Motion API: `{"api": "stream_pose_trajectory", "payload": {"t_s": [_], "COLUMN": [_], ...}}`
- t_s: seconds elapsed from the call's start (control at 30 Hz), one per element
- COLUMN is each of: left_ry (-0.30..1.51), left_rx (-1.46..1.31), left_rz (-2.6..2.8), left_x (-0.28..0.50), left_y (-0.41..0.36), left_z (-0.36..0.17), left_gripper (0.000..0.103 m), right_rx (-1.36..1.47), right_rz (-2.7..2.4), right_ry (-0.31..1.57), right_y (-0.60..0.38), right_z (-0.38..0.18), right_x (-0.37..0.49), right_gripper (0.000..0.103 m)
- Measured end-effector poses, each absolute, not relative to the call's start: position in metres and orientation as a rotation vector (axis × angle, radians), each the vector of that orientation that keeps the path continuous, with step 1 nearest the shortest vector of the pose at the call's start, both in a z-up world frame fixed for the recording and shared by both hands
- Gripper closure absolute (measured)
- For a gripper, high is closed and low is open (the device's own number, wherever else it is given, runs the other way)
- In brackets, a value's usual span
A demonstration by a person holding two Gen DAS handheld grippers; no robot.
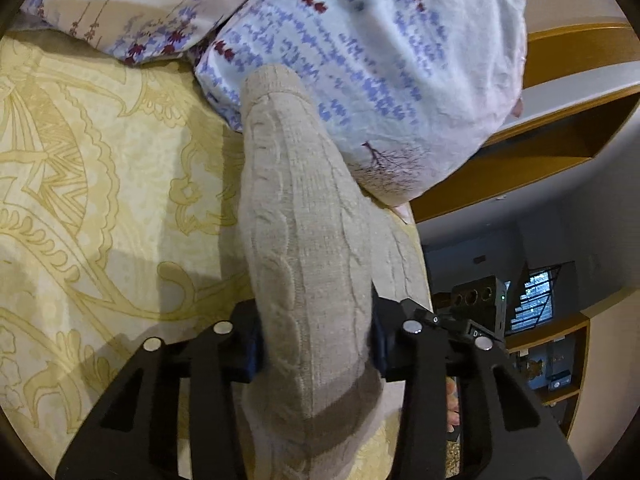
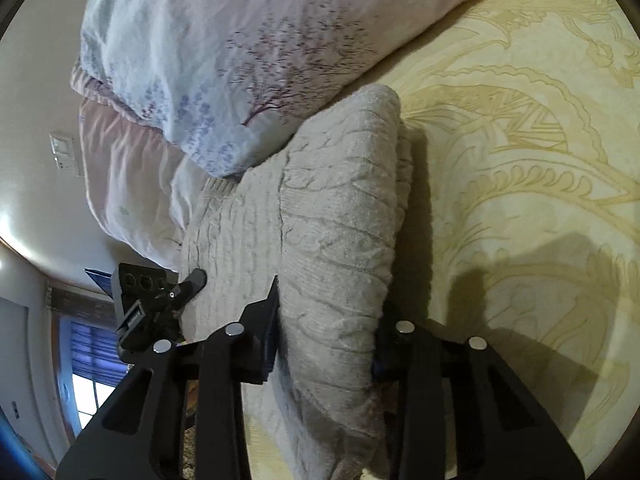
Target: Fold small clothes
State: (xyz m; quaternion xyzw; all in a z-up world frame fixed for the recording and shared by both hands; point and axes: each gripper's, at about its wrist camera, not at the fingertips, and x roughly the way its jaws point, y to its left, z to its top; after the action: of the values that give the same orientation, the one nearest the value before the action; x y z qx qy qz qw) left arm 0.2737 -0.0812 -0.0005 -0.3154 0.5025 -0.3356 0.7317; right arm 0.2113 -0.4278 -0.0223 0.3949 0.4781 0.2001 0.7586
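Bedding first: a cream bedspread (image 1: 100,184) with a gold scroll pattern fills the left of the left wrist view and the right of the right wrist view. A floral duvet (image 1: 360,60) lies bunched on it at the far side; the left camera shows its blue and red sprig print, the right camera mainly a purple tree motif and a pale pink underside.

Task item: a beige cable-knit sweater (image 1: 304,240) lies on the bedspread, its far end touching the duvet. The right wrist view shows it in two levels — a flat layer against the bedspread and a raised fold above it. The left view shows only one long raised ridge running away from the camera.

Left gripper (image 1: 316,344): jaws clamped on the near end of the knit ridge, fabric bulging between them. Right gripper (image 2: 326,344): jaws likewise pinching the raised fold, cloth filling the gap.

Only the left view shows wooden shelving (image 1: 560,160) and a barred window (image 1: 534,296). Only the right view shows a wall switch (image 2: 64,154). Each camera catches the opposite gripper's black body beside the sweater.
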Motion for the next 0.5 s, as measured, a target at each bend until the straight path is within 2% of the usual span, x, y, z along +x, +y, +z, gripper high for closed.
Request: {"api": "stream_pose_trajectory", "payload": {"t_s": [0.17, 0.5], "left_ry": [1.098, 1.054], "left_rx": [-0.68, -0.649], "left_rz": [-0.757, -0.613], "left_x": [0.267, 0.257], "left_y": [-0.061, 0.041], "left_z": [0.011, 0.03], "left_gripper": [0.065, 0.064], "right_rx": [0.818, 0.586], "right_rz": [0.482, 0.586], "right_ry": [1.012, 1.004], "right_y": [-0.399, -0.279], "right_z": [-0.003, 0.008], "right_x": [0.208, 0.223], "right_gripper": [0.071, 0.073]}}
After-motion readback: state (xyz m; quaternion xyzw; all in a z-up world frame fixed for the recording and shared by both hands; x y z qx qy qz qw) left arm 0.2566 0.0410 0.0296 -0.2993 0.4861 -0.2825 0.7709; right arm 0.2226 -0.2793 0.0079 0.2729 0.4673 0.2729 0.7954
